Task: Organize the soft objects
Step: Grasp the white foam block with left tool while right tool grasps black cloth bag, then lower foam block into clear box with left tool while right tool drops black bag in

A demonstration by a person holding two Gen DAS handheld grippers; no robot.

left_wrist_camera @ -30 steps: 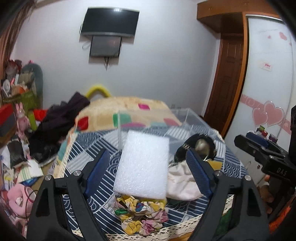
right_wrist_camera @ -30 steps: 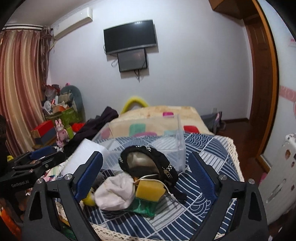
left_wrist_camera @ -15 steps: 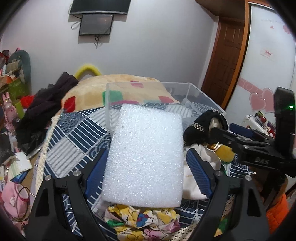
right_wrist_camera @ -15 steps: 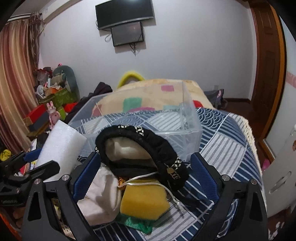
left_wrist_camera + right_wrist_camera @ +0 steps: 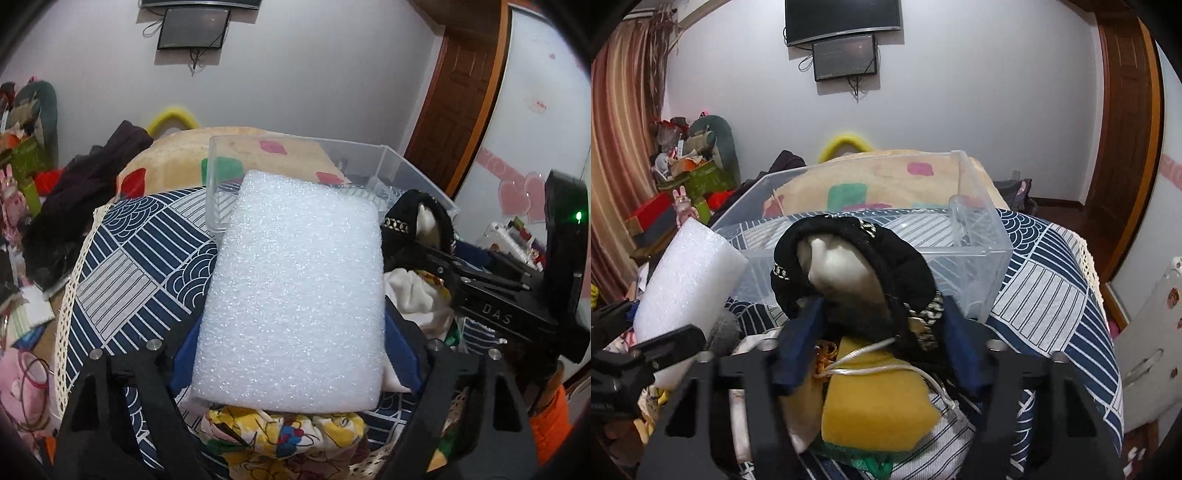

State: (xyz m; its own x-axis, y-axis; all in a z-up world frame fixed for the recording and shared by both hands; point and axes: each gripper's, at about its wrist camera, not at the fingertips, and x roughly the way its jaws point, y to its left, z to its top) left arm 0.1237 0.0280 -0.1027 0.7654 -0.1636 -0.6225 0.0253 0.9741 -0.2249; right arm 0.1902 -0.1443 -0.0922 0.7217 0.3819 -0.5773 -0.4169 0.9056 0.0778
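1. Foam block clamped edge to edge in left gripper, blue pads pressed on both sides; held tilted toward clear plastic bin, probably so it can slide in flat.
2. Black knitted hat pinched near its lower edge by right gripper, jaws narrowed on the fabric; raised just in front of the bin's near wall, likely ready to go over the rim.
3. Yellow sponge, white cloth and floral fabric lying heaped on patterned bed cover; left for later turns, judging by the empty-looking bin.
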